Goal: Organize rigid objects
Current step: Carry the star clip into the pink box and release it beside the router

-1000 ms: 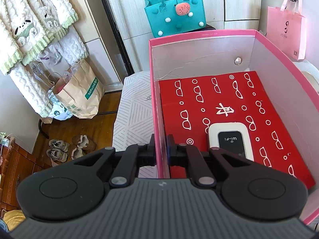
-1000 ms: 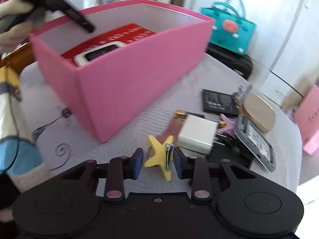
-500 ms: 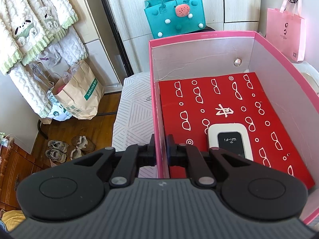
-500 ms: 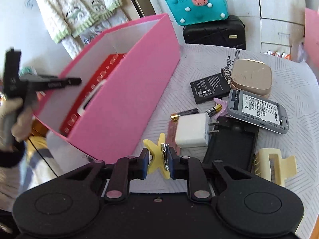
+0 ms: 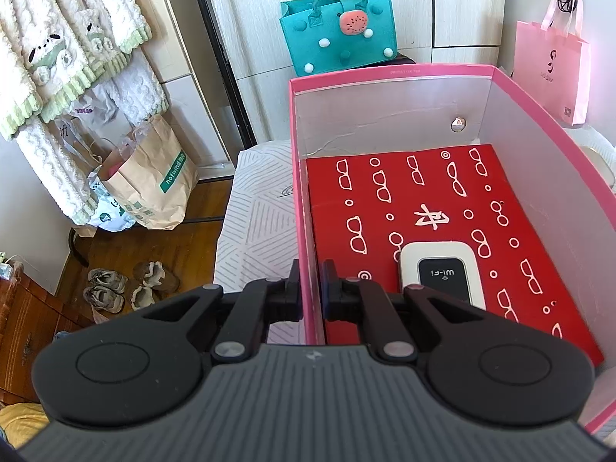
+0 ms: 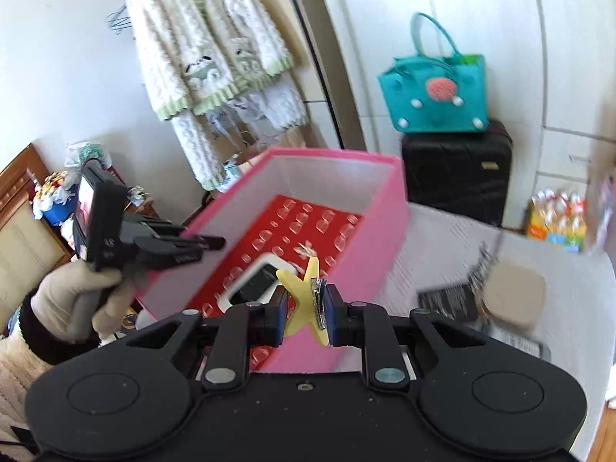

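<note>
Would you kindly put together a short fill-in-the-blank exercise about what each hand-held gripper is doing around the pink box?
1. The right hand-held gripper is shut on a yellow hair clip shaped like a ____.
2. The left hand-held gripper is clamped on the ____ of the pink box.
3. The white device in the box reads ____ on its dark screen.
4. The box floor is lined with a ____ sheet printed with white glasses.

Missing words: star; wall; WI-FI; red

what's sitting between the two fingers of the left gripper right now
The side wall of the pink box: the left gripper is clamped on it, clearest in the left wrist view.
</note>
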Action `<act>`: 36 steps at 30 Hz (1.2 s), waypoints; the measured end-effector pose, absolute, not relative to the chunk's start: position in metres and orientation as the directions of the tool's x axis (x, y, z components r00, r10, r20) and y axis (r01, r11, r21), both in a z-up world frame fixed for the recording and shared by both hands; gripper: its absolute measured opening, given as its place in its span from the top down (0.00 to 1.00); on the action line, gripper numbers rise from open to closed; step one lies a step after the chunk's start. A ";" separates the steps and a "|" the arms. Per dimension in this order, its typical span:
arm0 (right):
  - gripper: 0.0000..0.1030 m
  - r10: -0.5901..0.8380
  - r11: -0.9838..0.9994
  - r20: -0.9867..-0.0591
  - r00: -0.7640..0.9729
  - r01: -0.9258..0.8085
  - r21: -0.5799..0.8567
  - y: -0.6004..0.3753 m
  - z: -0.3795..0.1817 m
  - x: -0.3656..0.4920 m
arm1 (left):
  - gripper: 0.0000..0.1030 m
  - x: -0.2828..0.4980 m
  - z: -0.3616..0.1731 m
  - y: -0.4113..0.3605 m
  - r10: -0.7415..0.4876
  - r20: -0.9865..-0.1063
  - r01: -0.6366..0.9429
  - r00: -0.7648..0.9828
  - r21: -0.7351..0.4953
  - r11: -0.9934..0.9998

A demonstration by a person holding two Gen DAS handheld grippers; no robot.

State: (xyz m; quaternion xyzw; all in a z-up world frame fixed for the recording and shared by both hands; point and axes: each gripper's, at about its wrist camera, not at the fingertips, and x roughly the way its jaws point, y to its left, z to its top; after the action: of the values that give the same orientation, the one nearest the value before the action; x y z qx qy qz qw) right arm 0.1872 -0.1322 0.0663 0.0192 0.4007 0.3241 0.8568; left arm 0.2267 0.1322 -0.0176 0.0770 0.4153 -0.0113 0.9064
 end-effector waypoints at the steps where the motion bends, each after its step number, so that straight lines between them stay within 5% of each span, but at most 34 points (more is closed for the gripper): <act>1: 0.77 0.573 0.784 -0.679 0.459 -0.548 0.291 -0.124 0.068 0.192 | 0.94 0.226 -0.018 0.133 0.041 -0.754 0.085 0.655 0.128 0.988; 21: 0.77 0.419 0.795 -0.863 0.283 -0.574 0.197 0.003 -0.006 0.305 | 0.94 0.224 -0.019 0.135 0.020 -0.749 0.098 0.663 0.114 0.989; 36: 0.69 0.507 0.748 -0.811 0.292 -0.616 0.247 -0.012 0.017 0.294 | 0.94 0.226 -0.019 0.134 0.025 -0.747 0.094 0.665 0.117 0.989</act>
State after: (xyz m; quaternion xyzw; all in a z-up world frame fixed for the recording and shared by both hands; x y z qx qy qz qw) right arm 0.2944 -0.0115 0.0169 -0.0564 0.4812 0.3503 0.8016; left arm 0.2260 0.1340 -0.0185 0.0727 0.4090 -0.0189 0.9094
